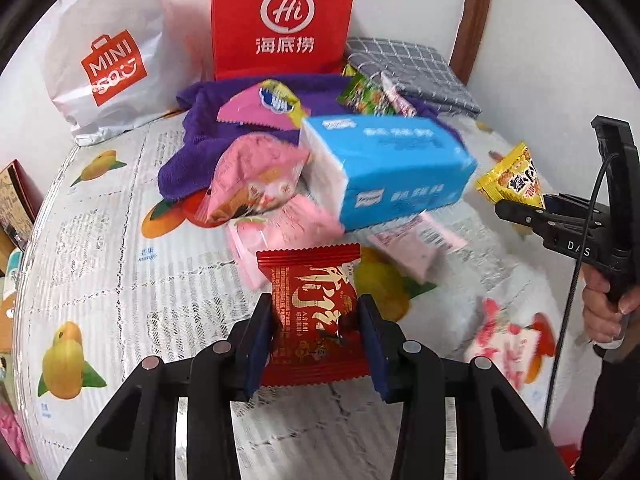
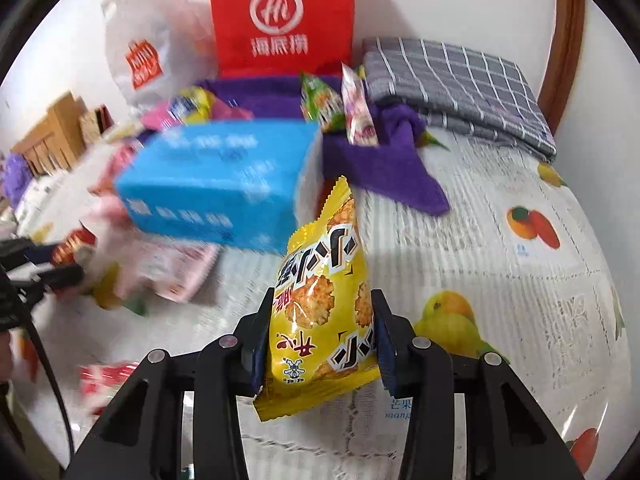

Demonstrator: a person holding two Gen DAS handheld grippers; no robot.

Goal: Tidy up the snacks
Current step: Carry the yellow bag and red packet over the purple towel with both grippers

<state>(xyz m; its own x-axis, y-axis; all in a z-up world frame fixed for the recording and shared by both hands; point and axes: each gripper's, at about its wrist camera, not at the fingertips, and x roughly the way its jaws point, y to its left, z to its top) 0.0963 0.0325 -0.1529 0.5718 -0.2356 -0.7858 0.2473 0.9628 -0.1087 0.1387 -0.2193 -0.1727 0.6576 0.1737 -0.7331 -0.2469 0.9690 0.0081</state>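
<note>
Left claw is clamped on a red snack packet, its two blue pads pressing the packet's sides and holding it clear above the surface, which wears a fruit-printed cloth. Right claw grips a yellow cracker bag the same way, the bag standing upright between its fingers. Just ahead of both claws lies a blue tissue pack, resting tilted on a heap of pink snack packets. Beyond that heap is a purple towel carrying more small snacks, among them a green packet. Farther back, against the wall, stand a red paper bag and a white shopping bag, with a folded grey checked cloth to the right of the red bag. Seen from the left claw, the right claw sits off to the right with its yellow bag.
</note>
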